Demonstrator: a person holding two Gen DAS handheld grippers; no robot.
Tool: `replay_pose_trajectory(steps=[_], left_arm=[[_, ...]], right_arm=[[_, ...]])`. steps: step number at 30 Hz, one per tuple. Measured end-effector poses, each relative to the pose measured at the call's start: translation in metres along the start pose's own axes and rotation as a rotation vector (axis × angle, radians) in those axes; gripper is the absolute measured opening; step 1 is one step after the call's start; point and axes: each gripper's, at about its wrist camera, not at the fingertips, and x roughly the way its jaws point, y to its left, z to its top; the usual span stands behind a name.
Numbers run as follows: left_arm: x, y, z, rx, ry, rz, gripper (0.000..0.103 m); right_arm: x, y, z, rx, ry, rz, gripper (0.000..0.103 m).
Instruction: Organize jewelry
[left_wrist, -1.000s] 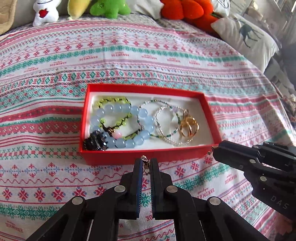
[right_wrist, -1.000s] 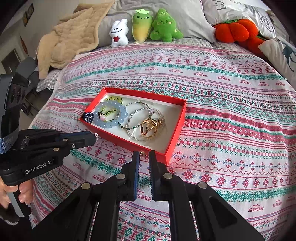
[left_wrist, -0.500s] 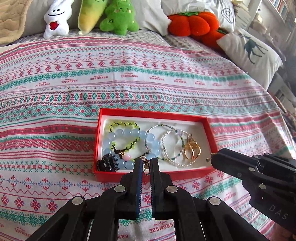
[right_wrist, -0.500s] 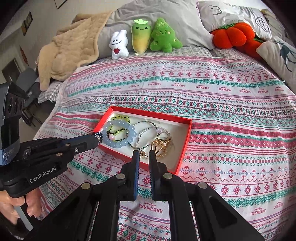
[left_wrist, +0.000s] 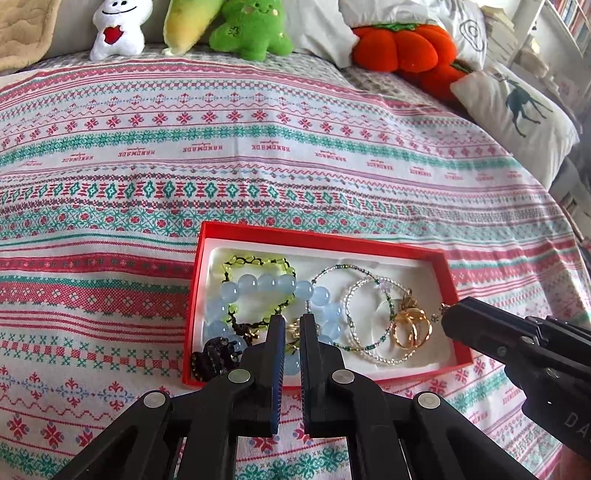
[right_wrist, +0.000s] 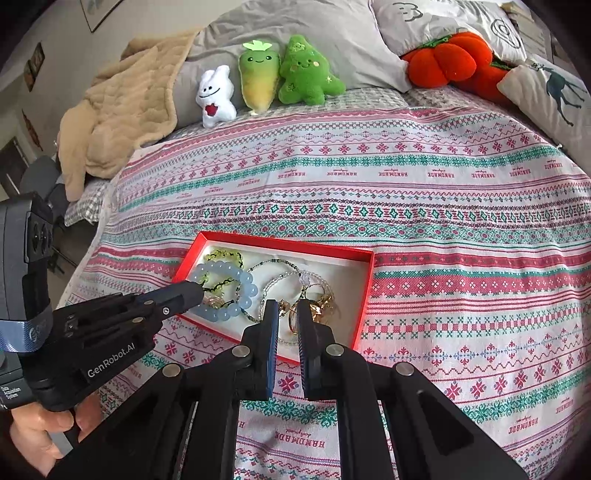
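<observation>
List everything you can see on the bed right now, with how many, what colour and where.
box: one, red with white lining, on the bedspread
blue bead bracelet: one, pale blue, left half of box
green bead bracelet: one, yellow-green, back left of box
thin bead strands: two or so, clear and green, middle of box
gold rings: a few, gold, right part of box
dark charm: one, black, front left corner
plush toys: three, white, yellow-green, green, by the pillows
pumpkin cushions: orange, far right
blanket: one, beige, far left
left gripper: black, nearly closed, over box
right gripper: black, nearly closed, over box
</observation>
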Motion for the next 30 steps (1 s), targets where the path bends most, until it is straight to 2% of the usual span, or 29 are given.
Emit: replay_pose_trajectory(steps=[3,5,7,14,21,26,27,29,30], left_arm=[[0.000,-0.002,0.002,-0.017,-0.005,-0.003,0.003],[-0.002,-0.003,0.002,-0.019,-0.005,-0.004,0.007],[-0.007,-0.004,0.003,-0.011,-0.012,0.011,0.012],[-0.021,0.007,0.003,-0.024,-0.016,0.075,0.020],[-0.024,0.019,-0.001,-0.036,0.005,0.114,0.023],[-0.024,0.021,-0.004,-0.049,0.031,0.120,0.043],[-0.024,0.020,-0.005,-0.050,0.034,0.121,0.047],[-0.026,0.019,-0.006,-0.050,0.038,0.131,0.057],[-0.027,0.018,-0.007,-0.051,0.042,0.136,0.060]], right_arm=[[0.004,0.000,0.003,0.006,0.002,0.001,0.010],[0.005,0.001,0.005,0.006,0.003,0.006,0.010],[0.007,0.002,0.007,0.003,0.001,0.008,0.010],[0.016,-0.001,0.014,0.029,0.000,-0.001,0.010],[0.026,-0.004,0.021,0.057,0.007,-0.009,0.010],[0.034,0.002,0.023,0.067,0.037,0.025,0.012],[0.035,0.004,0.023,0.065,0.050,0.027,0.014],[0.032,0.006,0.023,0.051,0.052,0.016,0.034],[0.028,0.007,0.023,0.045,0.047,0.010,0.040]])
